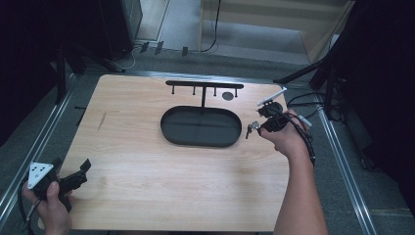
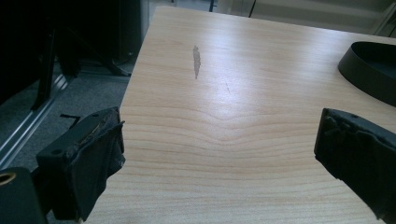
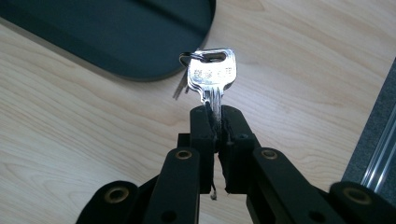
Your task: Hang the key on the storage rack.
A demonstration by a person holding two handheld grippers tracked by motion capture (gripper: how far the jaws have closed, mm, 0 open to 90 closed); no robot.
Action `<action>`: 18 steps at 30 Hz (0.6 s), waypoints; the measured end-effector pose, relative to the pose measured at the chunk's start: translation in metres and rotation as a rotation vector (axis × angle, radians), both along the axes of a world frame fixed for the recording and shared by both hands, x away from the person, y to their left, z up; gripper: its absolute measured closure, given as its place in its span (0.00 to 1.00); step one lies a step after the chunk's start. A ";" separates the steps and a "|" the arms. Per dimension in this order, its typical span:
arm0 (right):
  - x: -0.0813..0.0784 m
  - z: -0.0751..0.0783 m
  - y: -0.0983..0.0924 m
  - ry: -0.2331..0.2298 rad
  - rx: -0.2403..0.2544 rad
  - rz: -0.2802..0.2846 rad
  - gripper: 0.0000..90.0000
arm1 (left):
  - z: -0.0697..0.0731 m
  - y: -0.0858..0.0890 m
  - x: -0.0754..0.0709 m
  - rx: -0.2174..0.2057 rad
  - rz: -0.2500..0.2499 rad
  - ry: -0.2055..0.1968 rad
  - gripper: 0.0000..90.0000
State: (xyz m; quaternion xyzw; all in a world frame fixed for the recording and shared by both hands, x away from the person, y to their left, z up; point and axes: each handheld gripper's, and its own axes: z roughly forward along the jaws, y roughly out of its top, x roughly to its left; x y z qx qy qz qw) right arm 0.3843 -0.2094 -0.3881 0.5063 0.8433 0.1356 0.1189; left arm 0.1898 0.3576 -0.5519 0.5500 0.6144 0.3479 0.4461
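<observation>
Right gripper view shows our right gripper [image 3: 215, 122] clamped on a key [image 3: 211, 77]; left gripper [image 2: 219, 154] gapes, idle; next we likely hang it on the rack [image 1: 204, 85]

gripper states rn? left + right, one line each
Left gripper: open, jaws wide apart, nothing between them, above the table.
Right gripper: closed on a silver key, held by its blade beside the black tray.

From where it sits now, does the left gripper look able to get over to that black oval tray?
Probably yes. The left gripper hangs open at the table's near left corner, and bare wood lies between it and the black oval tray. The right gripper, shut on a key, sits beyond the tray's far end.
</observation>
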 end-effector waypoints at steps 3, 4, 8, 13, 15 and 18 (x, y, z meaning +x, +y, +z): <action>0.002 0.006 0.006 -0.001 0.006 0.001 0.94 | 0.000 0.000 0.000 -0.003 0.001 0.001 0.02; 0.005 0.012 0.011 0.009 0.022 -0.013 0.94 | 0.000 0.000 0.000 -0.005 0.003 0.002 0.02; 0.009 0.020 0.018 0.030 0.057 -0.051 0.94 | 0.000 0.000 0.000 -0.006 0.004 0.002 0.02; 0.013 0.027 0.027 0.036 0.085 -0.084 0.94 | 0.000 0.000 0.000 -0.007 0.004 0.002 0.02; 0.015 0.029 0.031 0.031 0.087 -0.089 0.94 | 0.000 0.001 0.000 -0.008 0.003 0.002 0.02; 0.017 0.033 0.035 0.019 0.100 -0.090 0.94 | 0.000 0.001 0.000 -0.009 0.004 0.003 0.02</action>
